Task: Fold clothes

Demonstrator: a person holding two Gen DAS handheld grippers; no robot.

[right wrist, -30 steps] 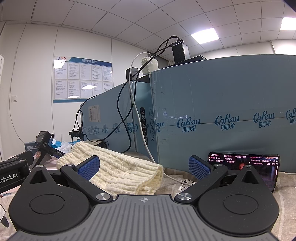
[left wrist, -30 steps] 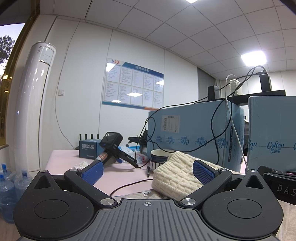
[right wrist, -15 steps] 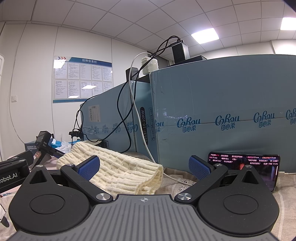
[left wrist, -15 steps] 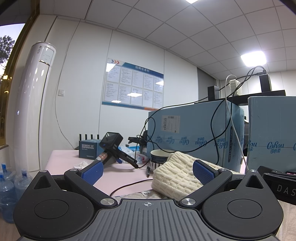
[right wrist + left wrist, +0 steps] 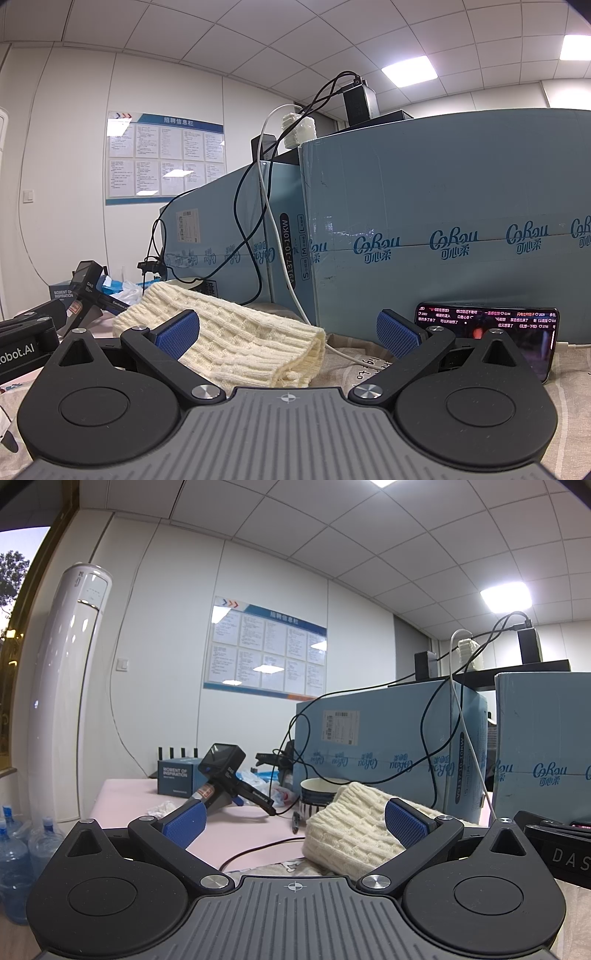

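Note:
A cream cable-knit garment [image 5: 354,830] lies folded in a thick bundle on the table, seen again in the right wrist view [image 5: 240,339]. My left gripper [image 5: 295,818] is open, low over the table, with the knit just beyond and partly behind its right blue pad [image 5: 402,821]. My right gripper [image 5: 288,332] is open too; the knit's folded edge sits between its fingers, behind the left pad [image 5: 177,332], touching neither. A printed beige cloth [image 5: 365,369] covers the table under the bundle.
Light blue cartons [image 5: 443,240] stand close behind the knit, with black and white cables [image 5: 266,206] hanging over them. A lit phone [image 5: 491,332] leans on the right carton. A black handheld device [image 5: 225,771], a cup [image 5: 317,794] and a small blue box [image 5: 175,781] sit on the pink tabletop [image 5: 122,801].

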